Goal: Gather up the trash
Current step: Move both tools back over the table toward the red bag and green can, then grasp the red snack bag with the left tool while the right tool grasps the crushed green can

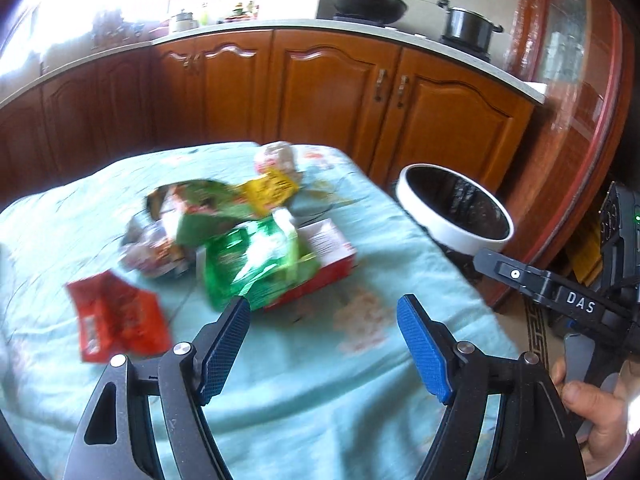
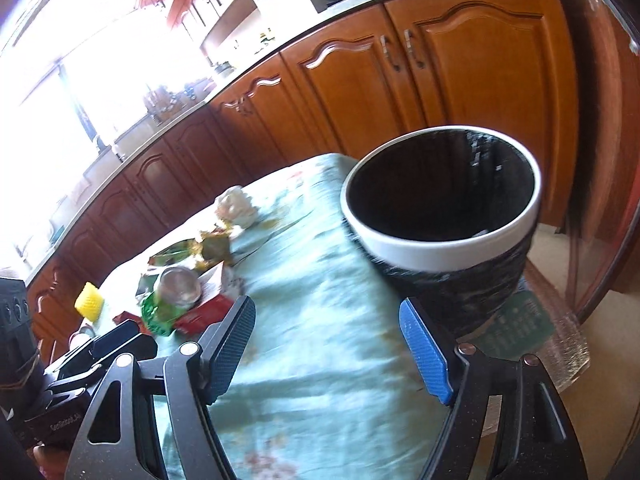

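A pile of trash lies on the light blue tablecloth (image 1: 280, 380): a green wrapper (image 1: 252, 268), a red-and-white box (image 1: 328, 256), a red packet (image 1: 116, 316), a yellow wrapper (image 1: 268, 190), a crumpled white wrapper (image 1: 278, 156). My left gripper (image 1: 324, 320) is open and empty, just short of the green wrapper. A black bin with a white rim (image 1: 456, 208) stands off the table's right edge. My right gripper (image 2: 328, 320) is open and empty, near the bin (image 2: 440, 208). The pile also shows in the right wrist view (image 2: 180, 300).
Brown kitchen cabinets (image 1: 320, 84) run behind the table, with a wok (image 1: 360, 0) and a pot (image 1: 468, 28) on the counter. A yellow object (image 2: 90, 300) sits at the table's far left. The right gripper's body (image 1: 560, 292) shows at the right edge.
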Action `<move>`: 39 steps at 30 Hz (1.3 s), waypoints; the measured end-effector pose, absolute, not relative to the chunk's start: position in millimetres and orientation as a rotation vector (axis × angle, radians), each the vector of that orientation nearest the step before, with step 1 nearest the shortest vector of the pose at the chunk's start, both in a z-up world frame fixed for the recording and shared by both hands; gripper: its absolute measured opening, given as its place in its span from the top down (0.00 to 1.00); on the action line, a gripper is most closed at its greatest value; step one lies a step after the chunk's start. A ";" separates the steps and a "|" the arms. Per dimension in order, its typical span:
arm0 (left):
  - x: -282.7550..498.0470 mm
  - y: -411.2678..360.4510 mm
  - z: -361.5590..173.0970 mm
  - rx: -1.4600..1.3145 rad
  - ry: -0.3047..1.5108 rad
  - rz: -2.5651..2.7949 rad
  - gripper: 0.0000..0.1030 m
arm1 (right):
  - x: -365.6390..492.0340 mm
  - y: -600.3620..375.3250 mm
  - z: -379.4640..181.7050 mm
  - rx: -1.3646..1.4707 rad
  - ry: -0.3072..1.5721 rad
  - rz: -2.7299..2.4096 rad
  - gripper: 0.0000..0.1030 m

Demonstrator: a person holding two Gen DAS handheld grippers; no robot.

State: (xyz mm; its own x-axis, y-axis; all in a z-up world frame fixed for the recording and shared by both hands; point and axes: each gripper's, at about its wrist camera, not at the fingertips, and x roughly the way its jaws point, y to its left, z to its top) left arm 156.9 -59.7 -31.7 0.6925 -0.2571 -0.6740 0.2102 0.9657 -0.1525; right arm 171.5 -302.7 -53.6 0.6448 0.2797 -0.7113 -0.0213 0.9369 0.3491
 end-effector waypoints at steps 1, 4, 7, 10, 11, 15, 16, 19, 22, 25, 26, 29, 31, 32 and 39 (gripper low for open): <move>152.5 -51.5 -31.9 -0.075 0.766 -0.243 0.27 | 170.7 -296.6 -54.5 0.322 0.861 0.184 0.26; 139.6 -27.8 -31.2 -0.116 0.774 -0.197 0.27 | 167.3 -275.6 -57.4 0.304 0.874 0.217 0.26; 128.6 -7.8 -28.4 -0.144 0.769 -0.152 0.27 | 163.5 -256.4 -58.1 0.283 0.878 0.245 0.26; 120.6 7.4 -26.3 -0.158 0.766 -0.119 0.27 | 161.5 -237.7 -57.5 0.257 0.882 0.277 0.26; 118.1 12.0 -26.9 -0.162 0.767 -0.111 0.27 | 161.2 -231.5 -58.2 0.250 0.884 0.284 0.26; 114.3 27.2 -29.2 -0.182 0.773 -0.084 0.27 | 161.5 -210.8 -57.1 0.220 0.887 0.314 0.26; 115.0 29.3 -29.4 -0.184 0.774 -0.081 0.27 | 161.1 -206.8 -56.8 0.214 0.886 0.318 0.26; 115.3 36.2 -29.0 -0.189 0.772 -0.067 0.27 | 162.4 -197.3 -55.4 0.196 0.883 0.333 0.26; 119.4 41.7 -29.4 -0.196 0.772 -0.050 0.27 | 163.9 -186.9 -53.2 0.174 0.874 0.341 0.26; 124.8 47.6 -29.6 -0.194 0.773 -0.029 0.28 | 167.7 -178.6 -49.8 0.162 0.861 0.350 0.26; 127.7 49.9 -29.7 -0.194 0.773 -0.022 0.28 | 169.3 -176.0 -48.8 0.157 0.858 0.353 0.26; 137.1 56.9 -29.6 -0.193 0.777 0.007 0.28 | 175.2 -169.2 -47.1 0.137 0.849 0.358 0.27; 145.4 63.5 -30.6 -0.206 0.785 0.022 0.28 | 180.3 -164.6 -46.9 0.122 0.845 0.359 0.27; 149.3 66.4 -31.3 -0.211 0.789 0.028 0.28 | 183.1 -162.0 -46.5 0.112 0.842 0.358 0.27; 182.8 71.5 -55.3 -0.210 0.868 0.049 0.29 | 203.9 -144.5 -47.7 0.060 0.830 0.362 0.38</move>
State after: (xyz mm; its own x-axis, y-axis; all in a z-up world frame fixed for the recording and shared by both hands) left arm 182.8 71.5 -55.3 0.6463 -0.0428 -0.7619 -0.1280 0.9782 -0.1635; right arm 203.9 -144.5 -47.7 0.6174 0.3376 -0.7105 -0.2909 0.9372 0.1926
